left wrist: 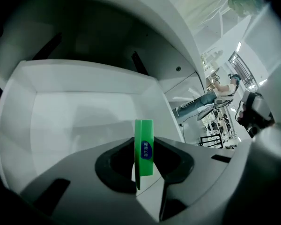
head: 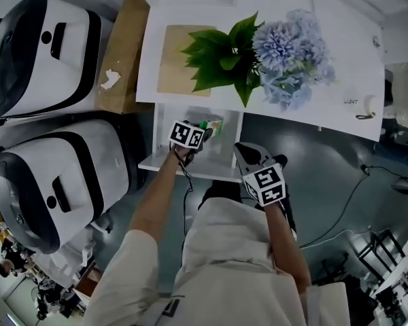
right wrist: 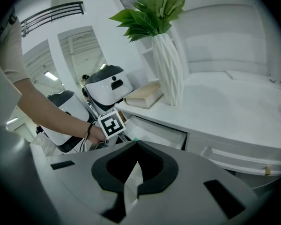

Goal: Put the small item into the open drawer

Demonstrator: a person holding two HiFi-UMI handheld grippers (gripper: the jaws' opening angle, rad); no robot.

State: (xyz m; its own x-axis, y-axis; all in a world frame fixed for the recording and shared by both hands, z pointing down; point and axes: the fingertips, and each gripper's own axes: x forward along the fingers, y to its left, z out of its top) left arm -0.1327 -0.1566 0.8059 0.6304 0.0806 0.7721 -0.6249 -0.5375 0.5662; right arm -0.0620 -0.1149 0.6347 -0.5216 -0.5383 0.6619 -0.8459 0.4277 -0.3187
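So, a small green item (left wrist: 144, 132) with a blue oval sticker is pinched edge-on between the 2 jaws of the left gripper (left wrist: 143, 149), which are set narrow around it. It's held over the open white drawer (left wrist: 75, 121), with the bare drawer floor showing behind it. Whether the item's lower end touches that floor can't be told, since it's covered by the jaws.

The right gripper (right wrist: 136, 144) is seen with its 2 jaws closed together and nothing between them. It's held near the drawer's right front corner, lower than the white cabinet top (right wrist: 234, 111).

Further out, a ribbed white vase (right wrist: 171, 69) of blue flowers and green leaves is stood on that top, and a tan book (right wrist: 143, 95) is laid just beside it. 2 big white-and-black machines (head: 47, 53) are seen left of the cabinet.
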